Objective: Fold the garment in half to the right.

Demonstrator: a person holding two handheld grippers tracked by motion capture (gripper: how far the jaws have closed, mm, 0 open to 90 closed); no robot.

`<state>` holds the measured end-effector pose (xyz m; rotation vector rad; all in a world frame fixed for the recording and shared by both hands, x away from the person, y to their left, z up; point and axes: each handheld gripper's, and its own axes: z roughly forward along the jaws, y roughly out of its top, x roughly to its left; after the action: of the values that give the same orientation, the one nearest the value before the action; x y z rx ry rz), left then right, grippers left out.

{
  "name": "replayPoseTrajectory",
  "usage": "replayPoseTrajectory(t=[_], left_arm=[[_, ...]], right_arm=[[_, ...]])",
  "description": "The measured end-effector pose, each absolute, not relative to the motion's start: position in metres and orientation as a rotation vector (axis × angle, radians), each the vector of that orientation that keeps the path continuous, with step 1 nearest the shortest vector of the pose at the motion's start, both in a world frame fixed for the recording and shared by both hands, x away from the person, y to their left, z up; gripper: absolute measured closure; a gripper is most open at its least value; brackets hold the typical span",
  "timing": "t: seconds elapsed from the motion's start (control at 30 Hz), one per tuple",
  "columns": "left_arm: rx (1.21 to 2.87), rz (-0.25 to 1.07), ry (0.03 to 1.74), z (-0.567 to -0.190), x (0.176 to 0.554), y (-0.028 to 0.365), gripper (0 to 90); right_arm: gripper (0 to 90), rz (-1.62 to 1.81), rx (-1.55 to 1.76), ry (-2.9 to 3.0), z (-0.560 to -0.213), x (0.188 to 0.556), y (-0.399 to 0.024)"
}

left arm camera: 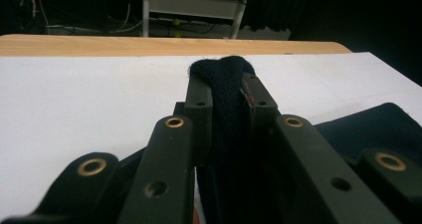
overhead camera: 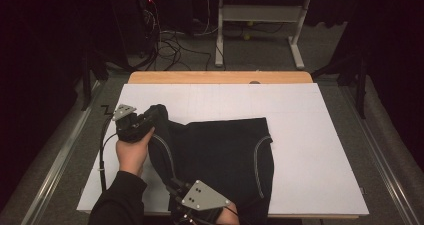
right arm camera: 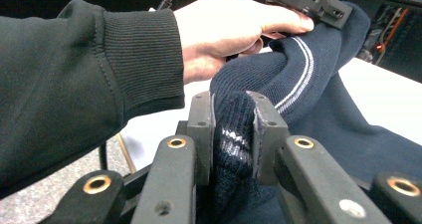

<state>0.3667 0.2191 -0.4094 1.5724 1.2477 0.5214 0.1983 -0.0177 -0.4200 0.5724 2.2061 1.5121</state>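
condition: dark knit garment [overhead camera: 220, 150] lies on the white board [overhead camera: 310, 135] toward the near-left part, most of it flat, its left edge lifted and bunched. left gripper [overhead camera: 145, 119] sits at the far-left corner of the cloth; in the left gripper view its jaws are nearly closed on a thick fold of the fabric [left arm camera: 226, 99], which bulges out past the tips. right gripper [right arm camera: 233, 134] works at the near edge of the board; jaws likewise nearly closed, clamping a ribbed fold w/ pale stripes [right arm camera: 234, 139]. the left hand [right arm camera: 229, 30] shows beyond it, w/ the striped seam [right arm camera: 298, 64] draped just under it. hazards: (1) uneven grip. each fold looks several layers thick, so the pads may hold outer layers only; inner layers could slide out once the cloth goes taut. (2) asymmetric pull. grippers hold pts at diff heights, so the lifted side may drag the flat part across the board & undo its alignment. (3) overhang. near hem lies at the board edge [overhead camera: 280, 214]; any pull toward the person could tip cloth off the edge. (4) cable snag. left cable [overhead camera: 102, 150] hangs beside the forearm, close to the cloth; could catch during a sweep. recommended: keep both pulls level & slow, check tension before lifting further.
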Motion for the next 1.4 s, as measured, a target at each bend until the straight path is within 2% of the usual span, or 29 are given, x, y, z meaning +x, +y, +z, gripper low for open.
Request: replayPoseTrajectory(t=[0.67,1.4], left_arm=[[1.661,0.526,1.155,-0.395,0.39,0.131,73.7],[1.734,0.519,1.139,-0.399,0.403,0.064,73.6]], right_arm=[[75.5,1.485,0.699,2.115,-0.426,0.199,-0.086],[75.2,1.438,0.83,2.053,-0.435,0.199,-0.14]])
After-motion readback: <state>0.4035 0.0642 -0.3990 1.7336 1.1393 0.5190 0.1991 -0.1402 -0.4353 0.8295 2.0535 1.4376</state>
